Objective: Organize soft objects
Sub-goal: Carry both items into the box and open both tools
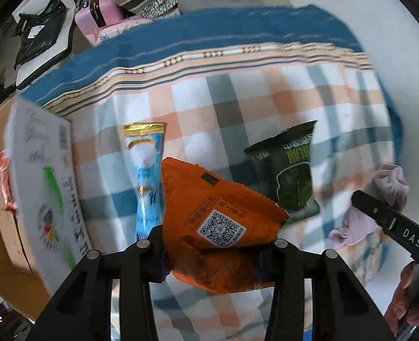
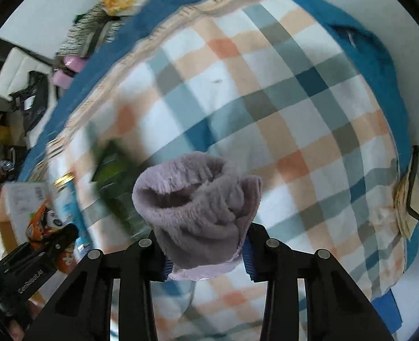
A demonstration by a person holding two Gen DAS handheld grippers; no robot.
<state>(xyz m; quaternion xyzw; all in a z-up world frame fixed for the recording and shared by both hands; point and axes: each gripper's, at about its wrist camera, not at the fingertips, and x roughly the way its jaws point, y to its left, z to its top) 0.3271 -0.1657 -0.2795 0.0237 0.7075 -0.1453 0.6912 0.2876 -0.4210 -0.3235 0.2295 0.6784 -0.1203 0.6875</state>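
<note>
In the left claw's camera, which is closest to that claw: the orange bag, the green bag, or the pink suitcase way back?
1. The orange bag, gripped right between the left claw fingers.
2. The green bag, lying on the checked blanket up and to the right.
3. The pink suitcase, past the blanket's blue edge, at the top left.

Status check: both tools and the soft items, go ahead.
Left tool shut on orange snack packet. Right tool shut on purple fuzzy sock. Blue tube and green packet lie on checked blanket. Nothing blocking.
</note>
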